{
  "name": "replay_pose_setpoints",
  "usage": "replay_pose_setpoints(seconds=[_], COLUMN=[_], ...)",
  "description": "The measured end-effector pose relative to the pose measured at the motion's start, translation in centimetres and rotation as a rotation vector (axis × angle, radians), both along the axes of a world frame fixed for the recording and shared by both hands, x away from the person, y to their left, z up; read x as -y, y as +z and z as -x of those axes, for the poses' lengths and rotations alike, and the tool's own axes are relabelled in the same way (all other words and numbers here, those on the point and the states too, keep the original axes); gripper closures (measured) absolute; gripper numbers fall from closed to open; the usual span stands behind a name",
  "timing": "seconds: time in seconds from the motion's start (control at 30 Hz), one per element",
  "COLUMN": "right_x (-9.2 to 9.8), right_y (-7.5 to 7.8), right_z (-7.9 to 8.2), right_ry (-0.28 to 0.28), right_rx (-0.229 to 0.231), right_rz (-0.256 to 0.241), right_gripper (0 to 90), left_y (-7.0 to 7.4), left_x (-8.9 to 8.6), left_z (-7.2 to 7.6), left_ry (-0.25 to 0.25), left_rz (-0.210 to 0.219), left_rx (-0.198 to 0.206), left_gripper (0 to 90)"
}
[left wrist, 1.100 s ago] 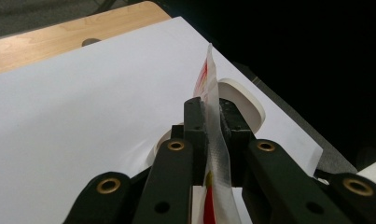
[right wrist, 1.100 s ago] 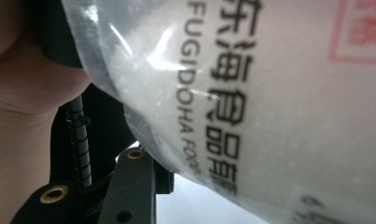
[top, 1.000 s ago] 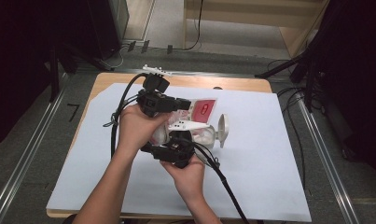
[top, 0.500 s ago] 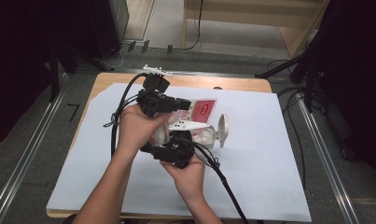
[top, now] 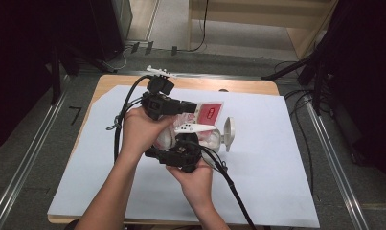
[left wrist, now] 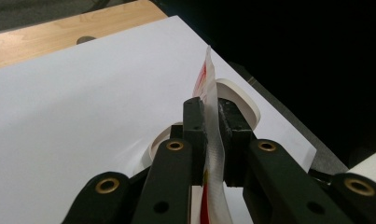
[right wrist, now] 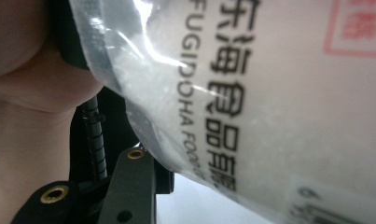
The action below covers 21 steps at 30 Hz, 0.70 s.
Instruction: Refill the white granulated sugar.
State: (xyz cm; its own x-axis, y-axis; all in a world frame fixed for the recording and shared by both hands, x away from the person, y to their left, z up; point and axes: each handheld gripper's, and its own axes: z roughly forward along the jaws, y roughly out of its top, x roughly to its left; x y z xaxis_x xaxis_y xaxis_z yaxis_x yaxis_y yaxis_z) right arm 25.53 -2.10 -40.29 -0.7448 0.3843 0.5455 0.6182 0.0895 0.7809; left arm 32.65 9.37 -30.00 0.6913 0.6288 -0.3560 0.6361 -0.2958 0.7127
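Little changed from a moment earlier at mid-table: left gripper still pinching the red-and-white plastic bag by its edge above the white bowl, right gripper pressed against it, jaw state impossible to tell, pouring apparently pending.

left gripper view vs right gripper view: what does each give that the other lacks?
Left gripper view: the left gripper shut on the bag's thin edge, with the white sheet, wooden table and white lid beyond. Right gripper view: the bag's printed text close up, granules inside, and a hand. Both: the same plastic bag.
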Motion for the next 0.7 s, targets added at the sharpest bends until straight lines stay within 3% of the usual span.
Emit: replay_pose_setpoints(seconds=[0.23, 0.4, 0.7], right_x=[0.12, 0.15, 0.07], right_y=[-0.19, -0.39, -0.45], right_z=[-0.07, -0.36, -0.52], right_ry=[0.006, 0.014, 0.006], right_rx=[-0.014, -0.028, -0.015], right_rz=[-0.025, -0.054, -0.046], right_gripper=[63.0, 63.0, 63.0], left_y=[0.1, 0.06, -0.03], left_x=[0.08, 0.11, 0.11], left_z=[0.11, 0.09, -0.06], left_ry=[-0.004, 0.0, 0.002], left_rz=[-0.015, -0.001, 0.008], left_rx=[-0.001, 0.005, 0.009], left_gripper=[84.0, 83.2, 83.5])
